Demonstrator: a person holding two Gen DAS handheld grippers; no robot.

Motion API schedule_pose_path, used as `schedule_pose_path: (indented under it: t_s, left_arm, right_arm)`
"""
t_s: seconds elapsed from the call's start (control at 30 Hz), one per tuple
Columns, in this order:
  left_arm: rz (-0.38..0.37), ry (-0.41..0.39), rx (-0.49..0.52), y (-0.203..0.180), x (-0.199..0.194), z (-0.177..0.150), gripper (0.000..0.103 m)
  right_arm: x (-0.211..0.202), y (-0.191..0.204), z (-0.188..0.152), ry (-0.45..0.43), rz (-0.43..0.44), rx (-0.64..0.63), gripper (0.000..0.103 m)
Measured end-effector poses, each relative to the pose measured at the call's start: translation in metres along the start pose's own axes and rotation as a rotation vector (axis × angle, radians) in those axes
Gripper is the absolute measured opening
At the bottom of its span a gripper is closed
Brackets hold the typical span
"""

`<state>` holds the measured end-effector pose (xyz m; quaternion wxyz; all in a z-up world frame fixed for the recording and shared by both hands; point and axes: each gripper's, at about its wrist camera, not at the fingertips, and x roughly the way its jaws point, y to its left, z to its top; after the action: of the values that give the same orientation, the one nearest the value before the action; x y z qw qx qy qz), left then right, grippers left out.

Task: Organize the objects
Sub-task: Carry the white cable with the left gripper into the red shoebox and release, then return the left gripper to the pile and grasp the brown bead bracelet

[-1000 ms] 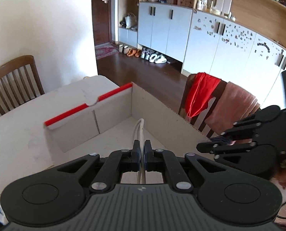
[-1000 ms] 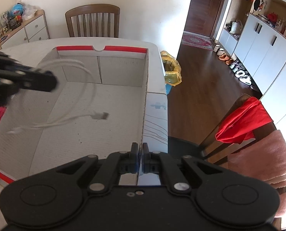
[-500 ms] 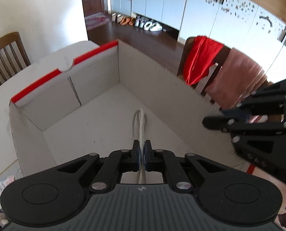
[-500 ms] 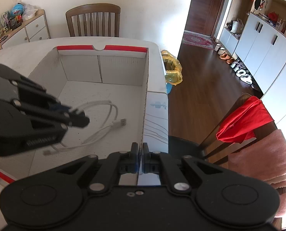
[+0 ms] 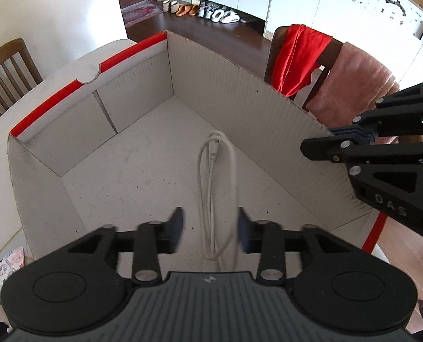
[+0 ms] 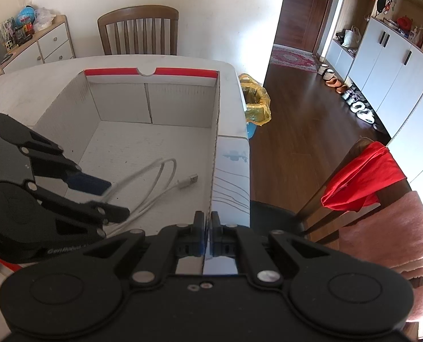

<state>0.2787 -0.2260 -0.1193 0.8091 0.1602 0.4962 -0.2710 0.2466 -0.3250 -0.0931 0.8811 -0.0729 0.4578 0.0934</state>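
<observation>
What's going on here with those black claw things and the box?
A person is tidying up with two handheld grippers. The left gripper is open over a white charging cable that lies loose on the floor of a big cardboard box. The right gripper is shut on the box's side wall, apparently steadying it. The box sits on a white table.

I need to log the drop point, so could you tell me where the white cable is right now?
The white cable lies looped on the floor of the cardboard box, just ahead of the open left claw and nearer the box's right wall.
</observation>
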Motion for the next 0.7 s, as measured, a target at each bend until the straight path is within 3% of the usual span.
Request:
schedule_pose_path:
  t_s: [0.03, 0.37, 0.7]
  left_arm:
    - [-0.001, -0.006, -0.001, 0.0, -0.002, 0.0, 0.051]
    - [0.01, -0.072, -0.011, 0.004, -0.042, -0.007, 0.051]
    - [-0.001, -0.227, -0.06, 0.017, -0.122, -0.025, 0.055]
  right_arm:
    - [0.0, 0.0, 0.0, 0.0, 0.0, 0.0, 0.003]
    - [0.001, 0.0, 0.0, 0.004, 0.005, 0.003, 0.003]
    - [0.001, 0.0, -0.001, 0.006, 0.003, -0.008, 0.003]
